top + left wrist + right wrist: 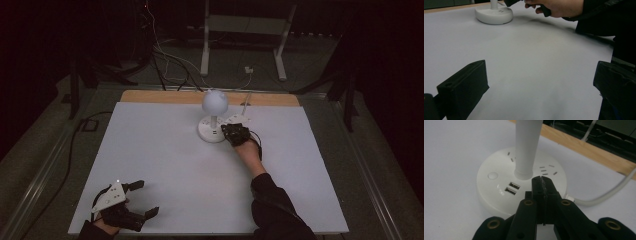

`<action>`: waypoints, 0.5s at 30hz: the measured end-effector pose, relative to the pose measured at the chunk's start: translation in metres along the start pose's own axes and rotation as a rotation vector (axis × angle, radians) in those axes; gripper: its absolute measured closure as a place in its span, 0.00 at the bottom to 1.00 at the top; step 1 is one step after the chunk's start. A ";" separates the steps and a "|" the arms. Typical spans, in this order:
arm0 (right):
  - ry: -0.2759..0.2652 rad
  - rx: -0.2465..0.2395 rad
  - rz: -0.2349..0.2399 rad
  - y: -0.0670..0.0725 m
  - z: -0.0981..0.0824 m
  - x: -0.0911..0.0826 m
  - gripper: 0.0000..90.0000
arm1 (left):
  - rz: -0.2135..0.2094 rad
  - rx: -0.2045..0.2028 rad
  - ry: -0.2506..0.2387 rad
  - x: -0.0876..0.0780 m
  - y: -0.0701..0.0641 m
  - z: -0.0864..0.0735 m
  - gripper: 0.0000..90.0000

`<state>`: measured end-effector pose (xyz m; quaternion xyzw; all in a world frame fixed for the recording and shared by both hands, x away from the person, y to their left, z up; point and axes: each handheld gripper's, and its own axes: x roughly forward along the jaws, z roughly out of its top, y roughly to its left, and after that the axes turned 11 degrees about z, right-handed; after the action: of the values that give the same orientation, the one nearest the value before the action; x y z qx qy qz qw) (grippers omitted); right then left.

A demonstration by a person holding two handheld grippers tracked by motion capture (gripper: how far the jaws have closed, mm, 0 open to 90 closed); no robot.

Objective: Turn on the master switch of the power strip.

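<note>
A white lamp [214, 117] stands at the far middle of the table [150, 165], near the wooden strip [150, 96] along the far edge. Its round base [499, 187] carries a push button [492, 175] on the left, two USB ports [511, 188] on the near face, and socket slots [546, 170] on the right; a straight white stem [527, 147] rises from the centre to a globe head [215, 101]. A white cord [604, 193] leaves the base at the right and runs off toward the far edge. The right gripper [541, 182] is just beside the base on its right; its jaws are pressed together with nothing between them, and their joined tips hang over the top of the base, close to the foot of the stem, though contact cannot be judged. The right hand [247, 147] reaches in from the near side, with a dark sleeve [272, 202] behind it. The left gripper [145, 197] rests at the near left corner of the table, well apart from the lamp, its jaws spread wide over bare table and holding nothing. Cables [170, 65] and a white frame [245, 30] lie on the floor beyond the table.
</note>
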<state>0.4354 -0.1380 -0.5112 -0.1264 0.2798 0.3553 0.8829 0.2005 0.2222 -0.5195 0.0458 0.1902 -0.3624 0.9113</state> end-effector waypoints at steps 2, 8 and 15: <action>0.004 0.001 -0.002 0.001 -0.001 0.002 1.00 | 0.001 0.000 -0.001 0.000 0.000 0.000 0.00; 0.010 -0.002 -0.011 0.001 -0.001 0.005 1.00 | 0.000 -0.001 0.000 0.000 0.000 0.000 0.00; 0.012 0.006 -0.013 -0.001 0.000 0.006 1.00 | -0.001 -0.003 0.003 0.001 0.000 -0.001 0.00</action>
<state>0.4396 -0.1359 -0.5150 -0.1278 0.2852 0.3480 0.8839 0.2008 0.2221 -0.5202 0.0450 0.1923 -0.3625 0.9108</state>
